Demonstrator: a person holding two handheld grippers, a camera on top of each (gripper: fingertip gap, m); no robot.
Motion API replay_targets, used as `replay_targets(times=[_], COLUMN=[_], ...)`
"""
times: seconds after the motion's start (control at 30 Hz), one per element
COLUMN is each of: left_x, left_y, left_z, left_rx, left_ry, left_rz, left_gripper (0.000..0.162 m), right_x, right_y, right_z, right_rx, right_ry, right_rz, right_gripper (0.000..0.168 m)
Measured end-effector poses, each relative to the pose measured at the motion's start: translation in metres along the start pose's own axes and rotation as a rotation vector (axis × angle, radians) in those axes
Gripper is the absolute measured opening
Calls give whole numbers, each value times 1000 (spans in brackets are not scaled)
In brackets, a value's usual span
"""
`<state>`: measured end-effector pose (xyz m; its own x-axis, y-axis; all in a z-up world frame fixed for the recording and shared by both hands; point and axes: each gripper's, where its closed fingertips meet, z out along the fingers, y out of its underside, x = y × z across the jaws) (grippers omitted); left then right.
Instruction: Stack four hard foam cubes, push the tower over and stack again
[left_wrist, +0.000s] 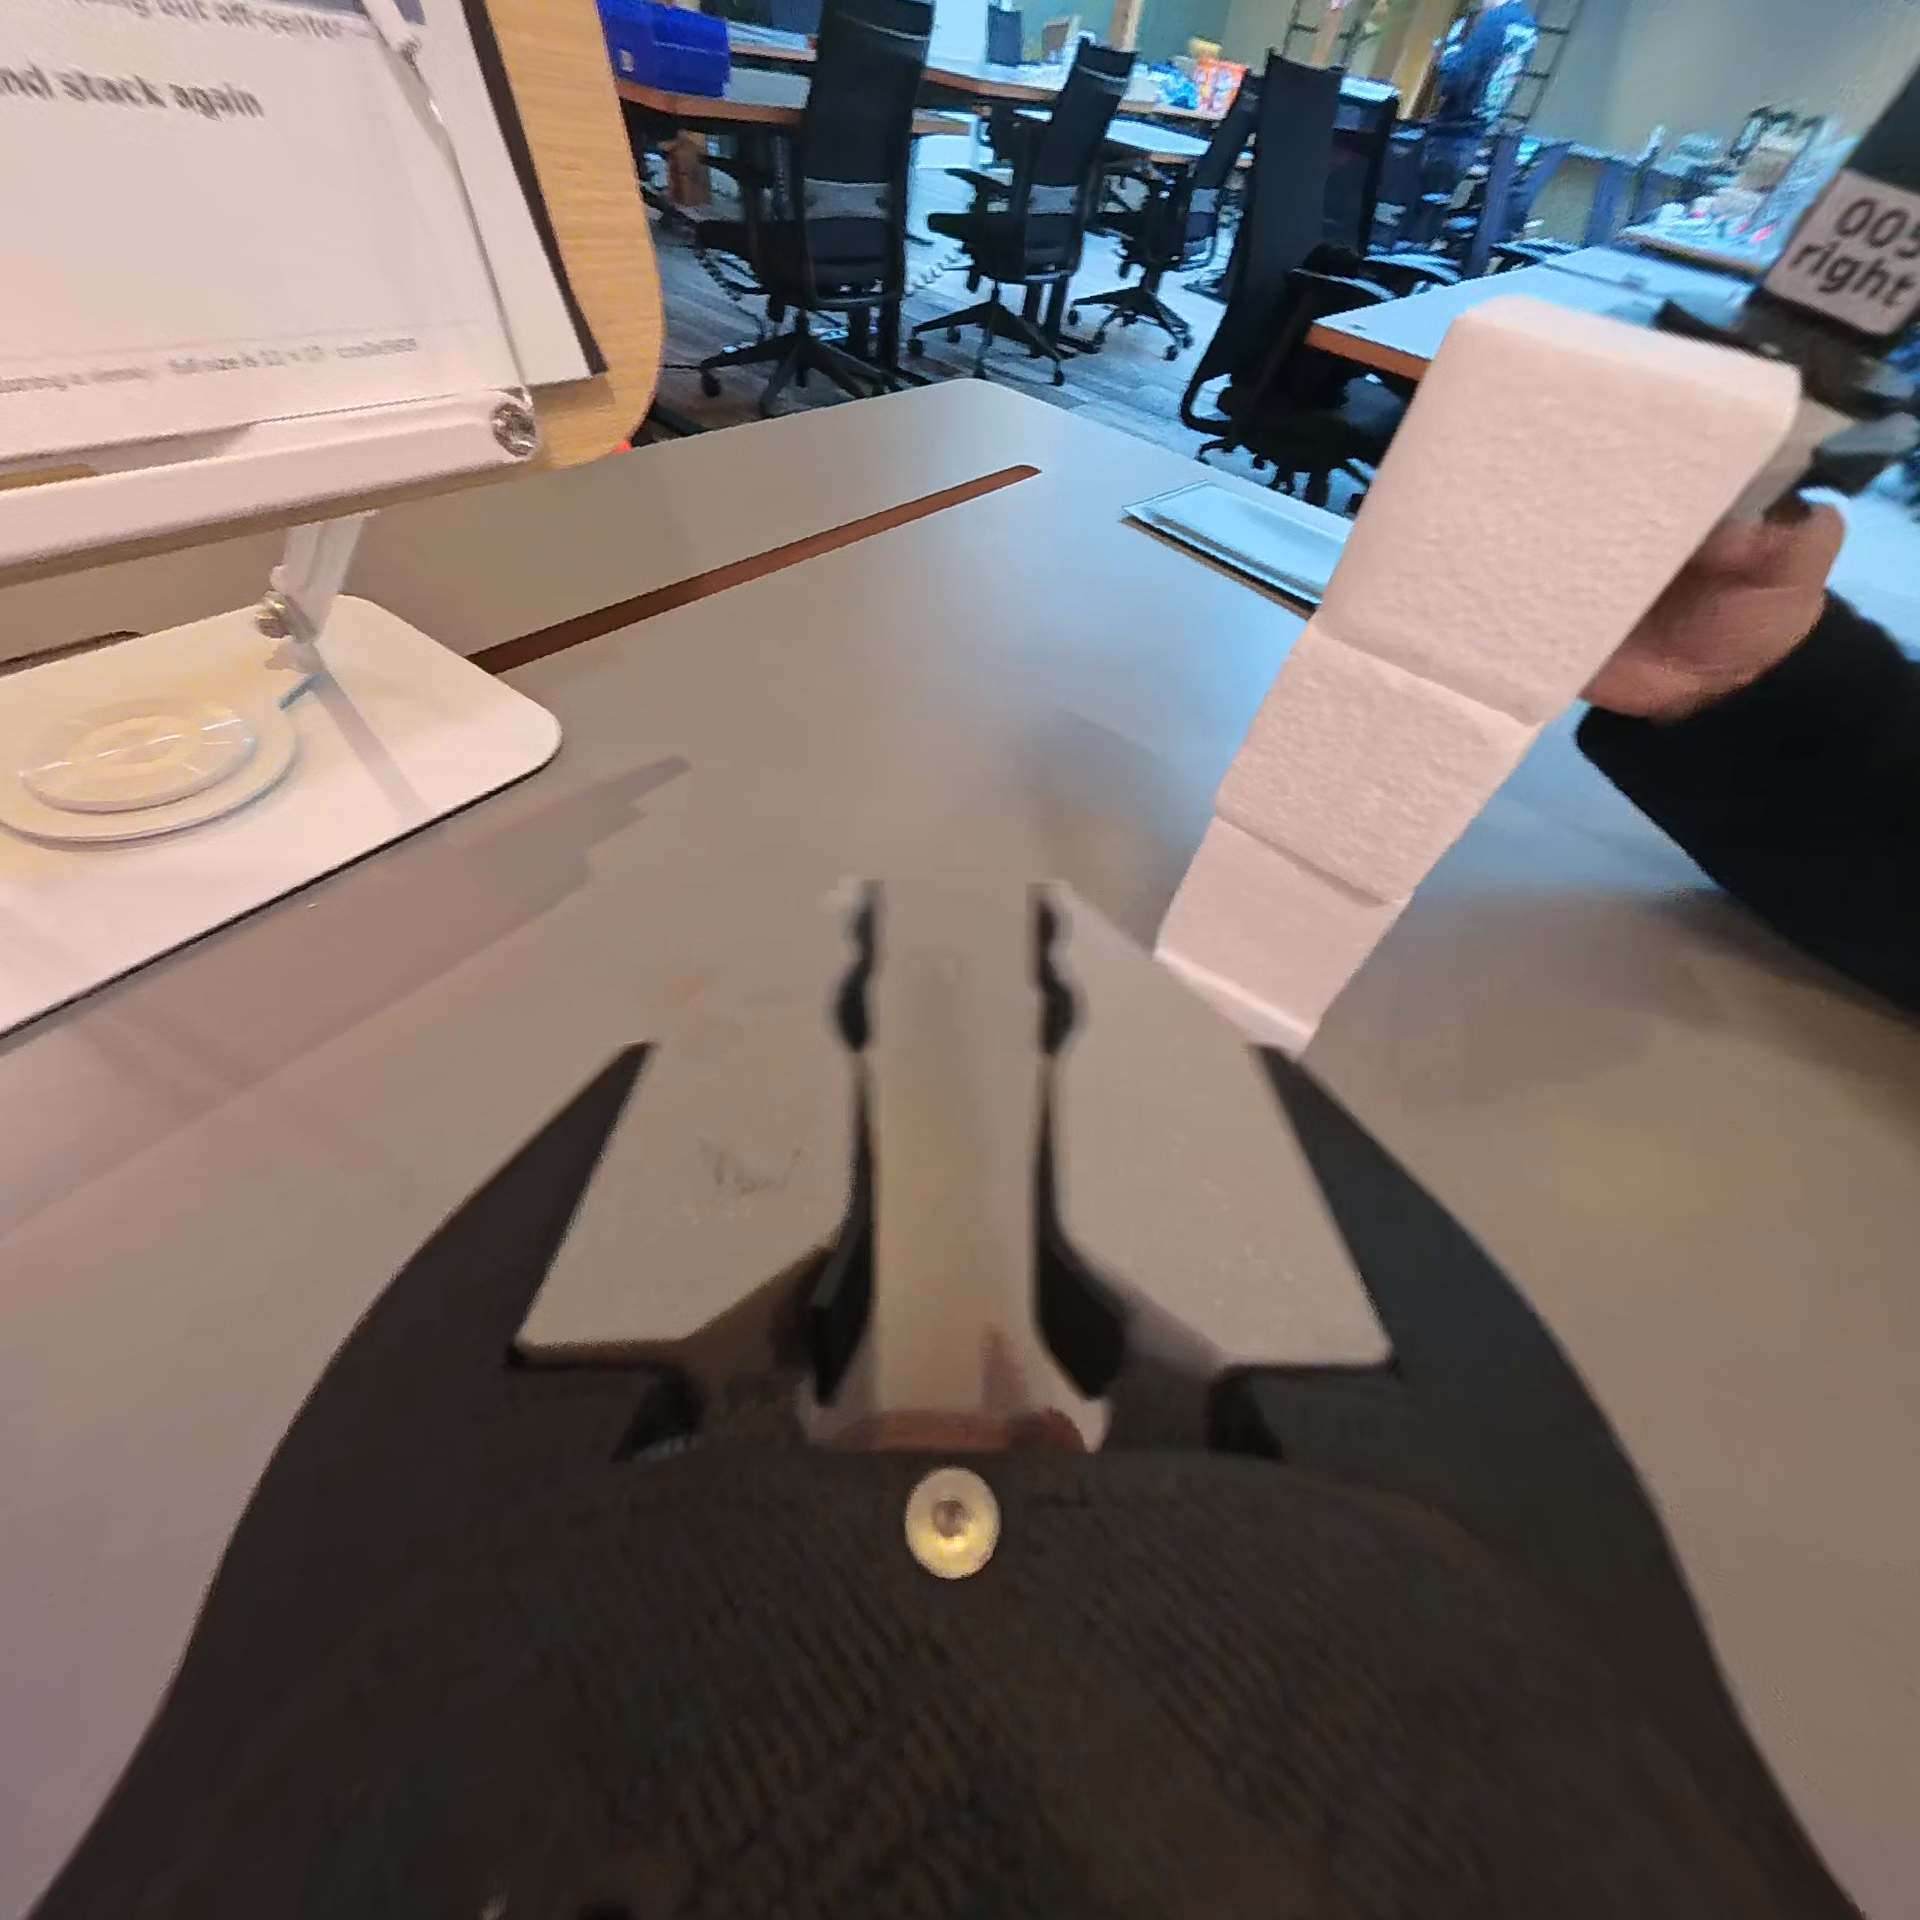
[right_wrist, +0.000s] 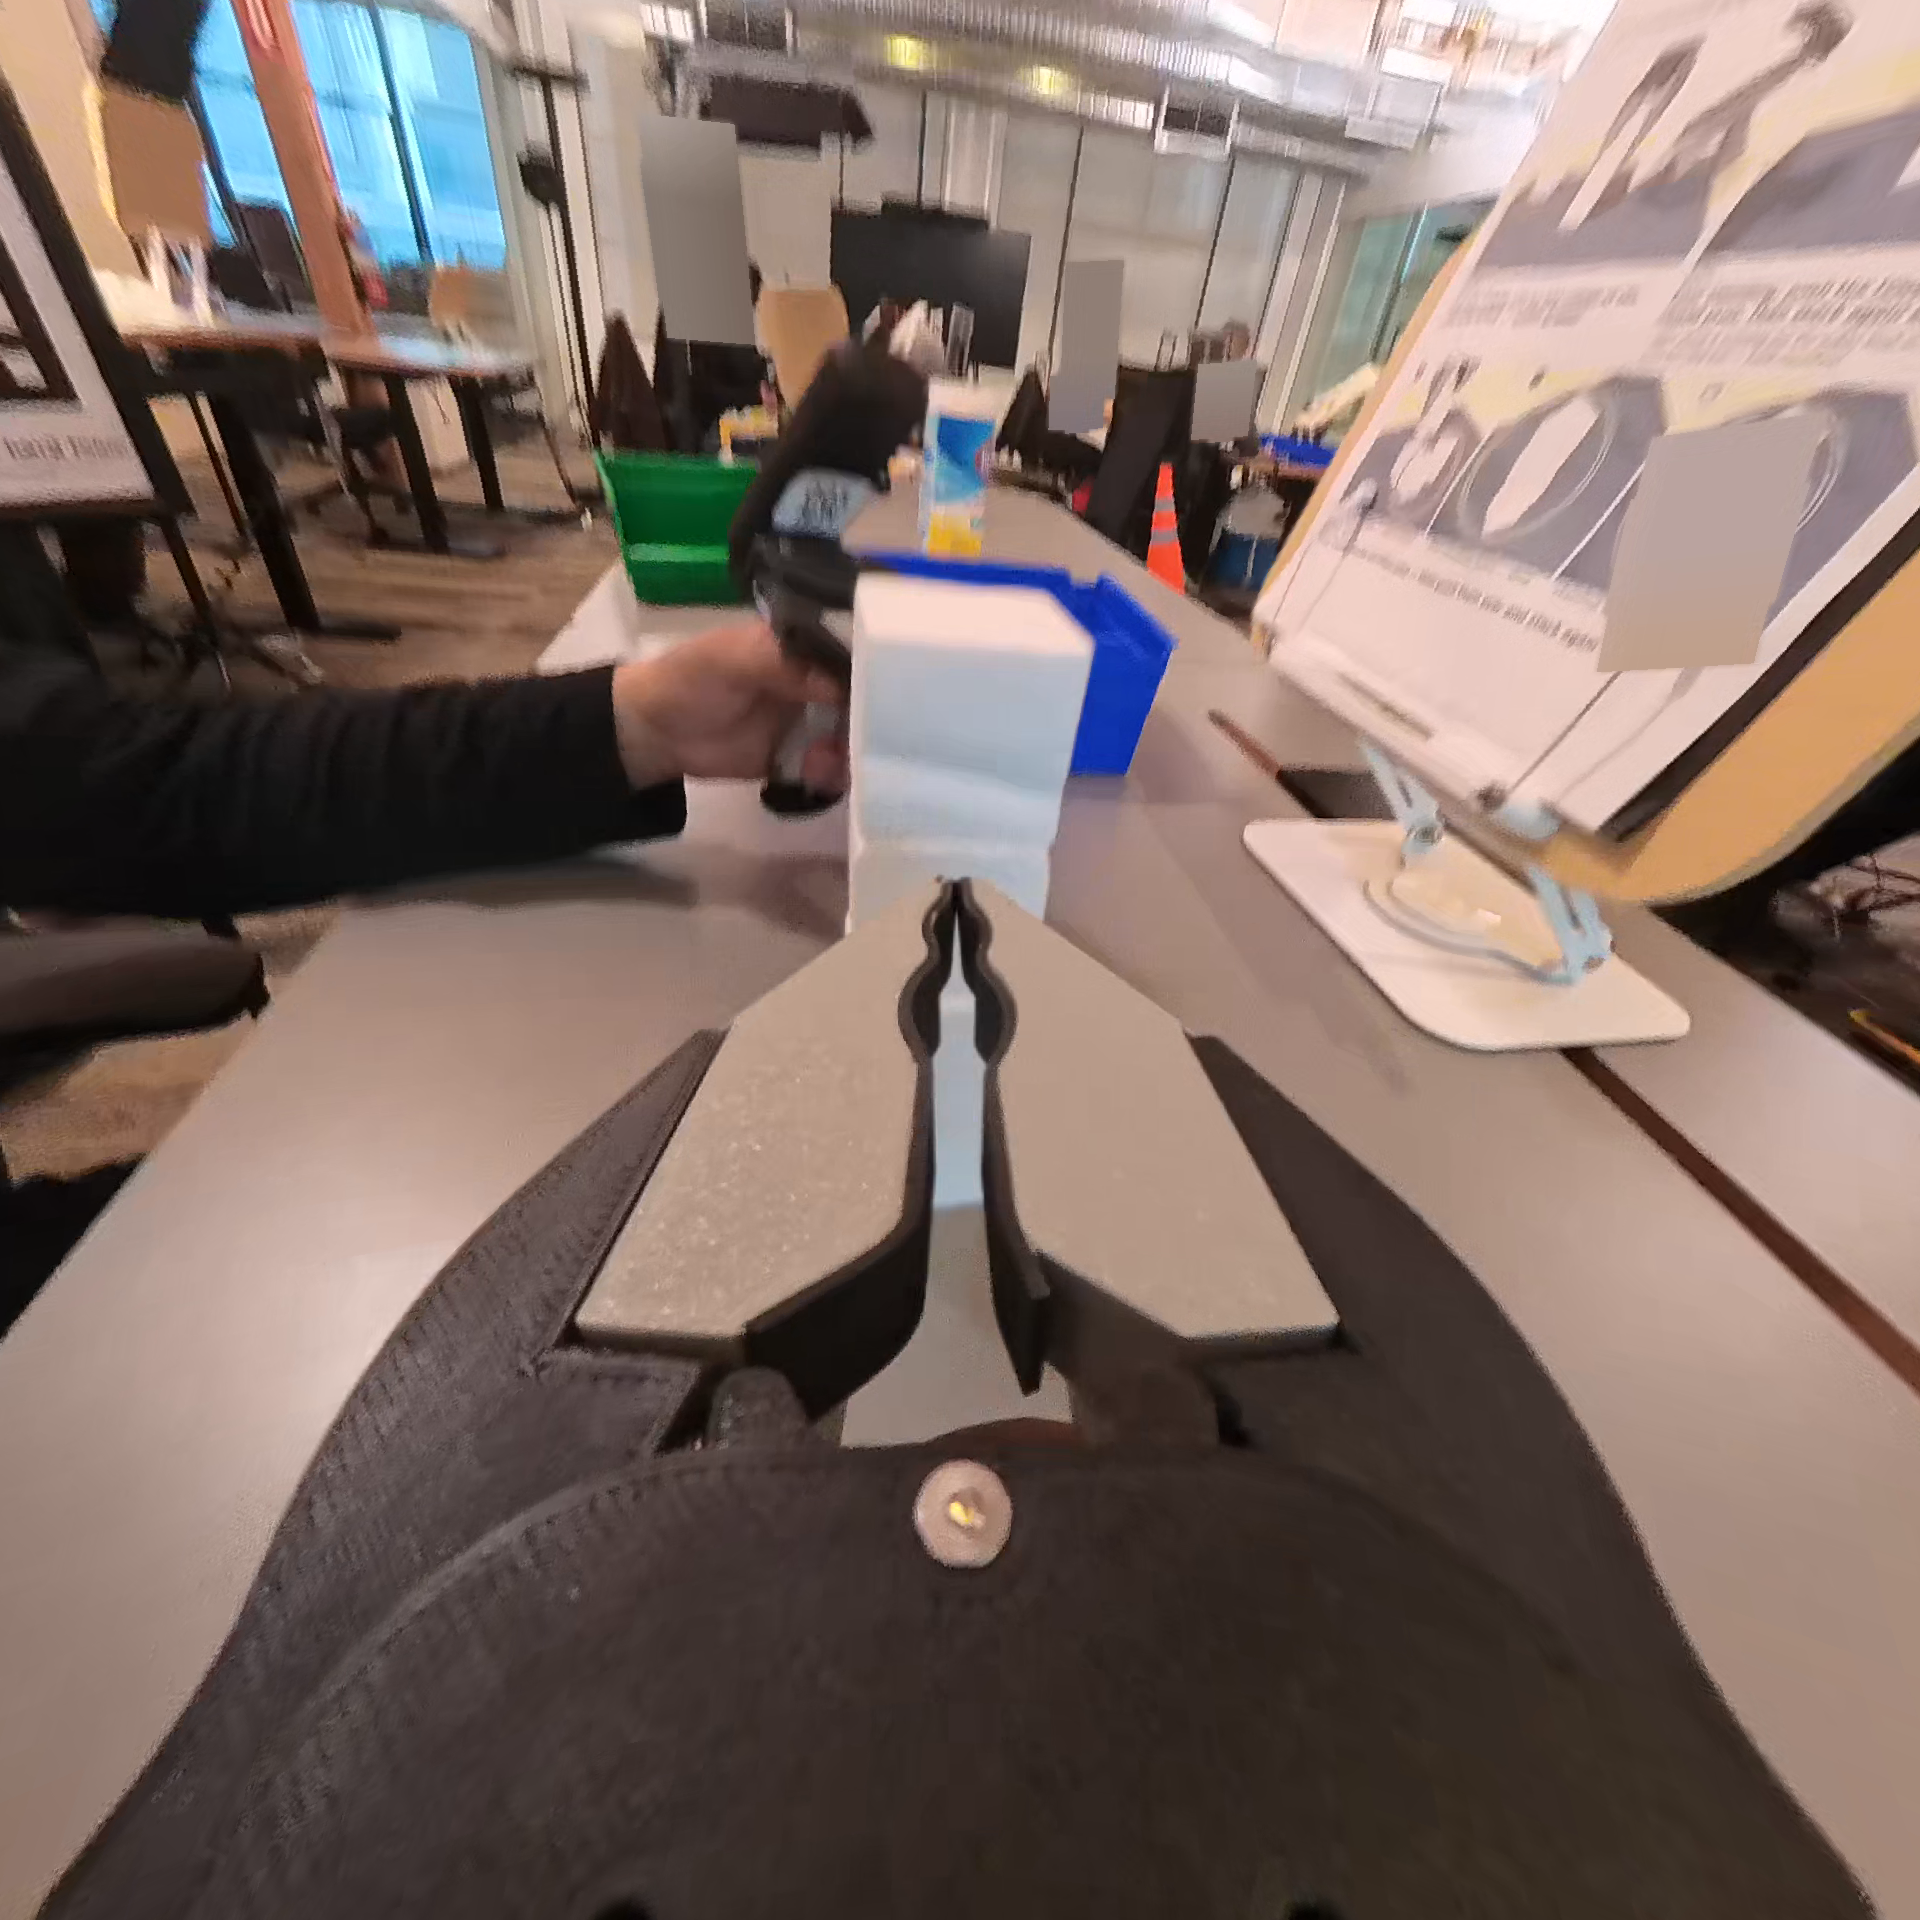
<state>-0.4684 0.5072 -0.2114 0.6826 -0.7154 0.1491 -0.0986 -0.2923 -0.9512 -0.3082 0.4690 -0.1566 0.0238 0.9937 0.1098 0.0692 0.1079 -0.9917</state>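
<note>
1. Left claw (left_wrist: 954, 904): my fingers stand apart with only bare table (left_wrist: 935, 623) between them; nothing is pinched.
2. Right claw (right_wrist: 954, 894): my fingertips are pressed together, empty, pointed at the lower part of the tower (right_wrist: 961, 748).
3. Tower: I see white foam cubes stacked on the grey table. From my left wrist view the tower (left_wrist: 1455, 665) sits right of the left claw and appears to lean, with three cubes clearly countable.
4. Beyond the tower, a hand (right_wrist: 717, 717) holds the left claw's grip.
5. Sign stand (right_wrist: 1455, 935): it sits on the table, right of the tower in my right wrist view.
6. Blue bin (right_wrist: 1122, 665): just behind the tower.
</note>
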Motion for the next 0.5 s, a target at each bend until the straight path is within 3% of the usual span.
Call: replay_targets(times=[0.1,0.33,0.5], left_x=[-17,-54,-58], left_y=[-5,-3,-7], left_z=[-9,-30,-40], left_rx=[27,33,43], left_ry=[-123,-311,-332], left_rz=[49,-38,-63], left_gripper=[0,0,3], right_x=[-13,-22,-40], right_y=[29,80,100], right_z=[7,16,15], right_rx=[-112,-380,-567], right_ry=[-8,25,-78], right_rz=[-44,-95,-338], right_gripper=[0,0,0])
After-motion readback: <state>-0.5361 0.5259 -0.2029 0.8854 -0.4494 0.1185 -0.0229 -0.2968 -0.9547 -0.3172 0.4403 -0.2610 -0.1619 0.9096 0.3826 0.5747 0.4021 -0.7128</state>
